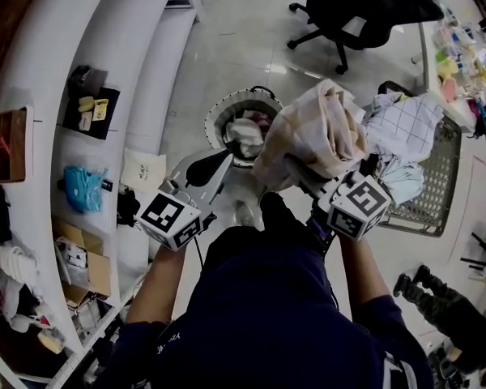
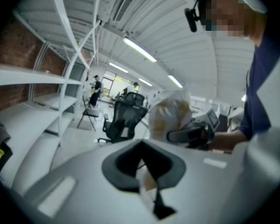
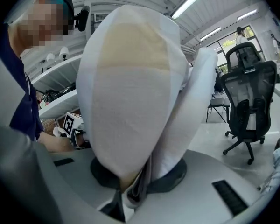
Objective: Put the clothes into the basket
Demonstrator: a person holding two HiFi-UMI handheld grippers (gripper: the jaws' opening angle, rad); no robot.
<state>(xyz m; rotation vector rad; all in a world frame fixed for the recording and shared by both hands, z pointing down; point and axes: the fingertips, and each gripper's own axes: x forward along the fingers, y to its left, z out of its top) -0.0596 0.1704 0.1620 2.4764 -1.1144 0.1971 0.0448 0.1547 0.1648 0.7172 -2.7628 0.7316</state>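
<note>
One bunched cream cloth [image 1: 312, 132] pinched low in the closed jaws of the right gripper [image 3: 130, 197], standing up long along them. Held just right of the part-full basket [image 1: 227, 102], rim ahead and slightly left of those jaws. Probably to be carried left over the rim, then let go. Nearer the basket, the left gripper [image 1: 213, 168], jaws together, seemingly empty. Pale floor [image 1: 227, 39] underneath; more clothes [image 1: 401, 124] on a mesh rack [image 1: 441, 189] at right, shelves [image 1: 89, 47] at left, office chair [image 1: 348, 6] far off.

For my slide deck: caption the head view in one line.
Right gripper holds a bundled cream checked cloth near the round white laundry basket.
</note>
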